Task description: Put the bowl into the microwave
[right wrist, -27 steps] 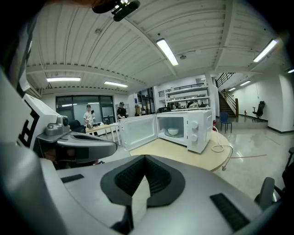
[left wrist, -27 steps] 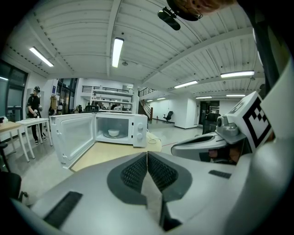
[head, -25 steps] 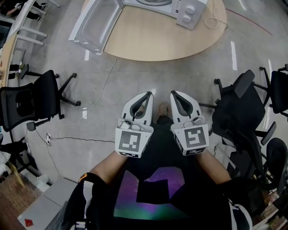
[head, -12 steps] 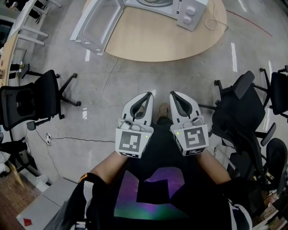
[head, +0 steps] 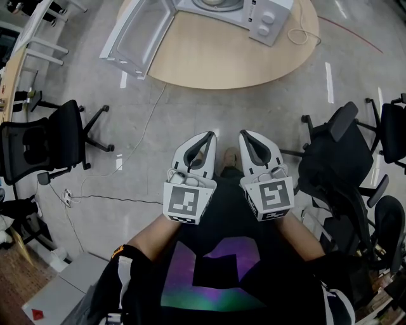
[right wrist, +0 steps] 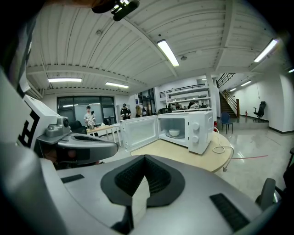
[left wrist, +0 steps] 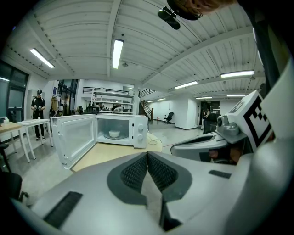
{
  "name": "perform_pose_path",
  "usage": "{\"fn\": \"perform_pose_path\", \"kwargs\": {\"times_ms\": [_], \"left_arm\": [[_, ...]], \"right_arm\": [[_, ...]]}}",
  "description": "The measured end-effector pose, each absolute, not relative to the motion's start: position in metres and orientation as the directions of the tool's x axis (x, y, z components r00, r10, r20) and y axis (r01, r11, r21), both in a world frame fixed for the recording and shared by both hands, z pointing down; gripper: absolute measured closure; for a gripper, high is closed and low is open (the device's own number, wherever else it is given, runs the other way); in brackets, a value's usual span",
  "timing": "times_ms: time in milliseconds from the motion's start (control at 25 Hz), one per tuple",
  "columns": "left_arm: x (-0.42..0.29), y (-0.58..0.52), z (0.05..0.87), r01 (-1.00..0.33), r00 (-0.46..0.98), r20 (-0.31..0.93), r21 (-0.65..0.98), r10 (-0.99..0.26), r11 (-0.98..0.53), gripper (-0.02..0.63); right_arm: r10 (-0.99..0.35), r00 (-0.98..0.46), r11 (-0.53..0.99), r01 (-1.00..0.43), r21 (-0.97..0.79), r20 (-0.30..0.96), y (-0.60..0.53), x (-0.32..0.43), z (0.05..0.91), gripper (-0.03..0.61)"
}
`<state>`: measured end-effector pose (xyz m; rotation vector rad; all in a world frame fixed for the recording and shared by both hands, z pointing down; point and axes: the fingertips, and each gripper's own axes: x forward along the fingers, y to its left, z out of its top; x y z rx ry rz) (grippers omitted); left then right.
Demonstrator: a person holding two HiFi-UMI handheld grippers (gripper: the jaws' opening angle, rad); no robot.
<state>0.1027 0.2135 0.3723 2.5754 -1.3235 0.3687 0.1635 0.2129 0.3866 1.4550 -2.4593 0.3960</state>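
Both the left tongs [head: 210,134] and right tongs [head: 243,132] are pressed closed on nothing, ribbed dark pads [left wrist: 137,172] meeting. Well beyond, on the round pale-wood worktop [head: 222,57], the smooth white bowl [right wrist: 174,132] sits inside the glossy microwave [right wrist: 200,131]; its open door [right wrist: 140,131] probably wants a gentle push at the free edge.

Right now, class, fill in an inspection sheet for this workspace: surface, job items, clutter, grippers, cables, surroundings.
Surface: round wooden table, carrying the microwave.
Job's things: bowl inside the microwave; door wide open.
Clutter: nothing seen.
Grippers: left gripper and right gripper both shut, empty, over the floor short of the table.
Cables: white cord looped on the table beside the microwave; thin cable across the floor.
Surroundings: black office chairs either side; people standing far behind.
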Motion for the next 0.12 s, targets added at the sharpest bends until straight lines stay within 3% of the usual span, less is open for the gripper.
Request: {"fn": "perform_pose_path", "kwargs": {"times_ms": [120], "left_arm": [[0.1020,0.2148,0.3749,-0.818,0.561,0.336,0.084,-0.757,-0.569,0.563]], "right_arm": [[-0.812,-0.466,0.460,-0.882,-0.106,0.352,0.2126,0.1629,0.3859,0.563]]}}
